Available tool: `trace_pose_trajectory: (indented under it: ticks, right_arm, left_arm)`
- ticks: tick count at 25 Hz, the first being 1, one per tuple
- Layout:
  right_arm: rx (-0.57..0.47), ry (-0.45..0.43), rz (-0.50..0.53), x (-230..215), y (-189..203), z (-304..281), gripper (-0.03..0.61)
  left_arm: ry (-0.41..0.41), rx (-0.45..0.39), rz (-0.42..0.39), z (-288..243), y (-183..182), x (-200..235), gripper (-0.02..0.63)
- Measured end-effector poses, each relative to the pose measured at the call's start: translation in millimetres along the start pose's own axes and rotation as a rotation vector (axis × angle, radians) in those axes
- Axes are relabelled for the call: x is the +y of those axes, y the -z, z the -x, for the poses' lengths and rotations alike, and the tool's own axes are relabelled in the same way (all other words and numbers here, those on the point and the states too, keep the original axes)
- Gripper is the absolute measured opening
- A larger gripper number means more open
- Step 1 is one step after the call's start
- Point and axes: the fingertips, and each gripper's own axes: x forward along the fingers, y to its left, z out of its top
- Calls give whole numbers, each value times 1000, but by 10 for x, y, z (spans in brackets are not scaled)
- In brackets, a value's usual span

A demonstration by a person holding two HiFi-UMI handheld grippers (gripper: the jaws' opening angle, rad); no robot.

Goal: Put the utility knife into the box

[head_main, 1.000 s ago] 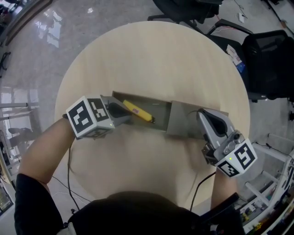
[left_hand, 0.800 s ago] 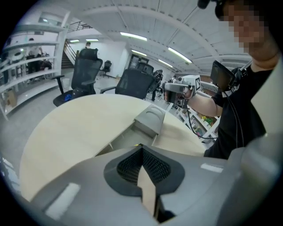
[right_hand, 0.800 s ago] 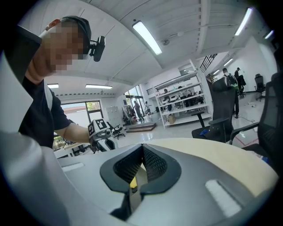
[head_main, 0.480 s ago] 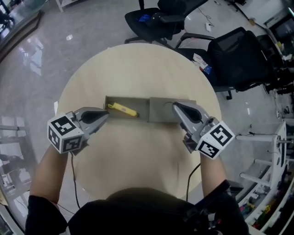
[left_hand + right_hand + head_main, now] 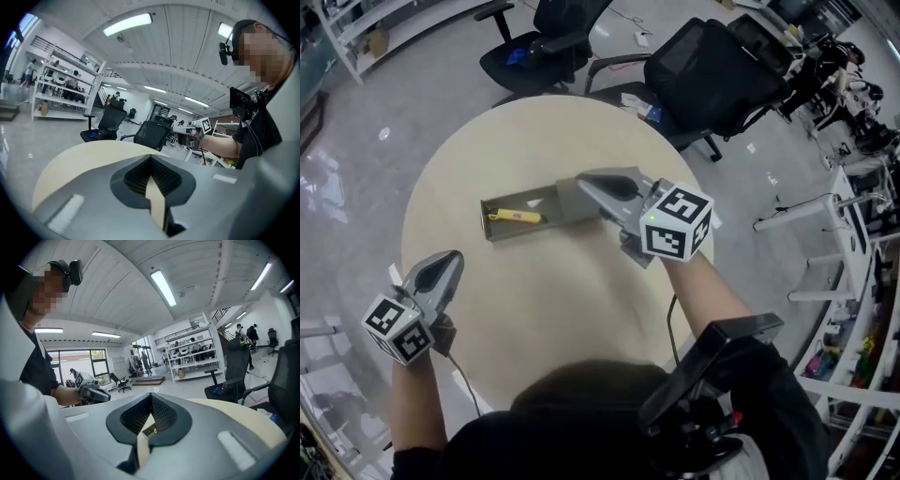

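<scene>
Item: slim yellow utility knife, lying inside the grey oblong box. My left gripper and right gripper: jaws together, empty. Advice: lift clear without nudging the box.

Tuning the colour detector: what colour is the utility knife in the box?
Yellow; the utility knife shows best in the head view.

The person is wearing a black short-sleeved top and a black headset. The left gripper and the right gripper are showing smooth grey tapering shells, each carrying a white cube printed with black square markers. A thin black cable is trailing from each, and a small green light is glowing on the right one.
</scene>
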Motion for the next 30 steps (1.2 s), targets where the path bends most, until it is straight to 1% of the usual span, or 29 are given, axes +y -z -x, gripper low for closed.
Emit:
trace_pose_trajectory:
  ticks: [5, 8, 12, 15, 20, 25, 28, 30]
  right_arm:
    - [-7, -3, -17, 284, -86, -94, 14]
    - [-13, -3, -47, 435, -123, -161, 14]
    - [-40, 10, -96, 679, -263, -207, 14]
    - [-38, 22, -109, 913, -324, -220, 14]
    - [-46, 48, -115, 1242, -392, -110, 14]
    - [-51, 70, -87, 1524, -465, 240, 14]
    - [-66, 81, -59, 1603, -512, 605, 14]
    - [-80, 85, -47, 1619, -521, 899, 14]
  left_arm:
    - [-32, -50, 15, 487, -31, 55, -5]
    - [-44, -86, 26, 771, -41, 99, -5]
    - [-47, -124, 47, 1196, -45, 125, -5]
    - [-48, -142, 63, 1511, 11, 143, -5]
    - [-36, -195, 93, 1924, 100, 168, -5]
    - [-31, -224, 111, 2164, 114, -50, -5]
    - [-20, -235, 114, 2157, 88, -353, -5]
    - [-12, -240, 93, 2081, 43, -602, -5]
